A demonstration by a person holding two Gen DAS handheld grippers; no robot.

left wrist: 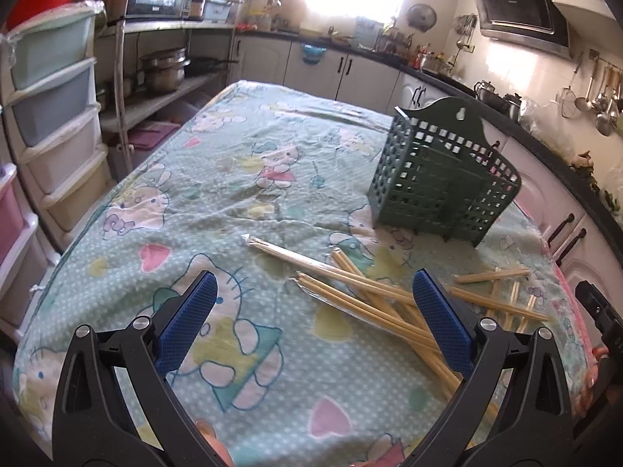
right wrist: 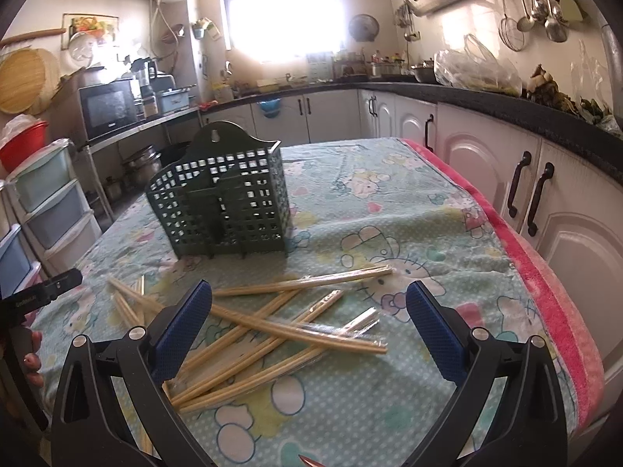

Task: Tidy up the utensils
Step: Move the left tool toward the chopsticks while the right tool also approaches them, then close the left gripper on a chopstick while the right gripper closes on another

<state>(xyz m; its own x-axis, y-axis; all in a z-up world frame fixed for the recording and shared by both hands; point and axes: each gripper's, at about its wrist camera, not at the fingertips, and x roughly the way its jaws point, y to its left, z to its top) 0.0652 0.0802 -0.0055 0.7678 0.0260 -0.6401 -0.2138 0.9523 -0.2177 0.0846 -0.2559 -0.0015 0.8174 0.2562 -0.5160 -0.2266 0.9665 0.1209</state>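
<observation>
Left gripper [left wrist: 311, 311] and right gripper [right wrist: 309, 313] hover, jaws spread wide.

The worktop [right wrist: 447, 202] wears a green cloth [right wrist: 350, 408] with cartoon cats and hearts. A pink blanket [right wrist: 553, 311] peeks out along one edge. A dark green basket [right wrist: 226, 202] stands upright on the cloth. Near it, wrapped chopsticks [right wrist: 272, 327] lie crossed in a loose pile.

Near ends of the pale wooden chopsticks in clear wrappers [right wrist: 272, 334] were hidden behind the right gripper's left blue-padded finger [right wrist: 181, 334]; in the left wrist view, behind that gripper's right blue-padded finger [left wrist: 444, 323]. Inside of the dark green plastic lattice utensil holder [right wrist: 226, 202] was too shadowed to read. Window glare erased far counter detail.
</observation>
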